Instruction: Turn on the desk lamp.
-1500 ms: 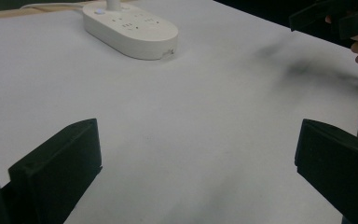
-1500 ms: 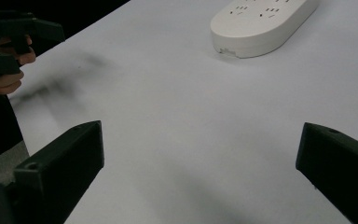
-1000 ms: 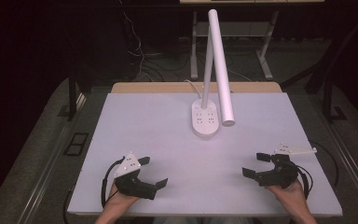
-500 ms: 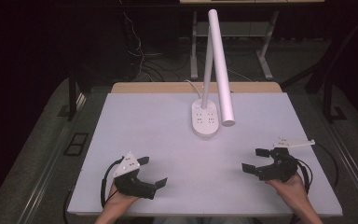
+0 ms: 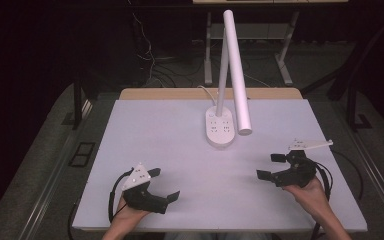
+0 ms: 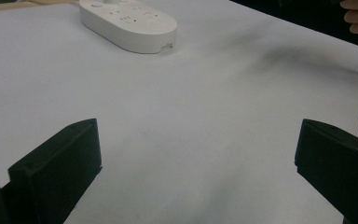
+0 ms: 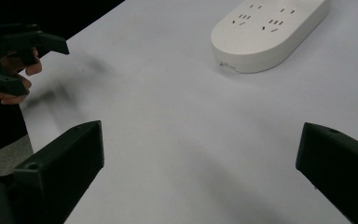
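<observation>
While jaws gape, left gripper point(image 5: 164, 189), right gripper point(image 5: 271, 166) flank bare table point(image 5: 155, 130).

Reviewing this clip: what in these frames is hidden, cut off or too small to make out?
- Desk lamp: in the high view its stem top runs out of frame at the upper edge.
- Lamp base: cut off by the top edge in the left gripper view; its button markings are too small in the high view.
- Cord: drops behind the table's far edge into darkness.

White lamp point(image 5: 235, 65) and socket base point(image 5: 220, 131), pale, perhaps lilac-tinged table point(image 5: 155, 135), black grippers.
</observation>
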Demonstrator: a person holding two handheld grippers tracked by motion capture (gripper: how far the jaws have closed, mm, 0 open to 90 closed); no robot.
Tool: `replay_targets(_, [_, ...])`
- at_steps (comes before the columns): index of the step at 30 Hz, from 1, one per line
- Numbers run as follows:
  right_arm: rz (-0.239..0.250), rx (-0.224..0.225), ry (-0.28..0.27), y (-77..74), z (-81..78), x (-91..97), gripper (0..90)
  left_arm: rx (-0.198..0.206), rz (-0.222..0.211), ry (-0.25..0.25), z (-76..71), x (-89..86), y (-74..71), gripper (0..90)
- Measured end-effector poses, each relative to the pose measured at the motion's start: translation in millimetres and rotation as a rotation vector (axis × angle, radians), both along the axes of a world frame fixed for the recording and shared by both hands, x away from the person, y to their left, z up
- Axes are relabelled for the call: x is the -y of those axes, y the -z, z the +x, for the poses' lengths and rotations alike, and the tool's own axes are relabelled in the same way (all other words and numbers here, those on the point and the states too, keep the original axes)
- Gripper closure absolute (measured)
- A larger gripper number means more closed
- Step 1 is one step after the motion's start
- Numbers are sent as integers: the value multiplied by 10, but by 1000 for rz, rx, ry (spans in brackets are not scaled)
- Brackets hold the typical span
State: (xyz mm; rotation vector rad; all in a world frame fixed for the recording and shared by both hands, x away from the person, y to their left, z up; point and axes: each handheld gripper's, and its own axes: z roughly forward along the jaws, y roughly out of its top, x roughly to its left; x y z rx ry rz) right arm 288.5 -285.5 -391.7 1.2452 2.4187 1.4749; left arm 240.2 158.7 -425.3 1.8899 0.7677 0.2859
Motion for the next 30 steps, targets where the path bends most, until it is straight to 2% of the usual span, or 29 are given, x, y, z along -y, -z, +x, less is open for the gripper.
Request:
replay_targets(19, [-16,23,-26,-308,273,-135,3,-4,-6,-3,-8,10,1,0])
replay_targets(30, [-47,24,-33,-428,530,-236,4,0,-9,-4,4,10,-1,0])
